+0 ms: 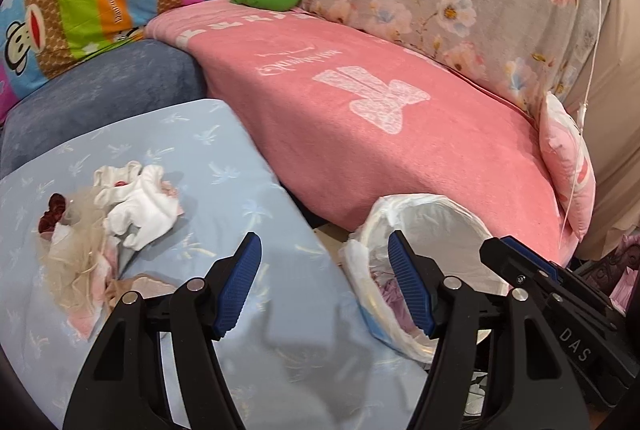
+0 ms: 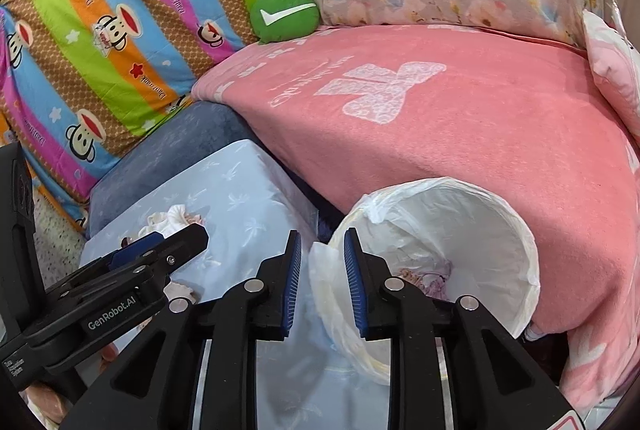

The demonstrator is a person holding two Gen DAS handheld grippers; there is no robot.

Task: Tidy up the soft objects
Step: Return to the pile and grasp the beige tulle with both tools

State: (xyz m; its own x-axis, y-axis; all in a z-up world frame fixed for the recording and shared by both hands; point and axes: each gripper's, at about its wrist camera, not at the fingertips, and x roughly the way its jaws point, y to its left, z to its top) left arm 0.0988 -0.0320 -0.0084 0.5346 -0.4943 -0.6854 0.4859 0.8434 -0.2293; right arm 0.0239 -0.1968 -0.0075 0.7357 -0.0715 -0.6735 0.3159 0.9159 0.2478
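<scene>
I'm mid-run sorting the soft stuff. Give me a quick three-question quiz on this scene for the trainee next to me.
1. True or false: the left tool is gripping the white baby garment.
2. Where does the round green plush cushion with a white tick sit? A) in the bin B) on the pink blanket, at its far edge C) on the pale blue patterned cloth
3. Fill in: the round bin lined with a white plastic bag has ____ cloth at its bottom.

Key
1. False: both pads are bare, and so are the right tool's.
2. B
3. Purplish
</scene>
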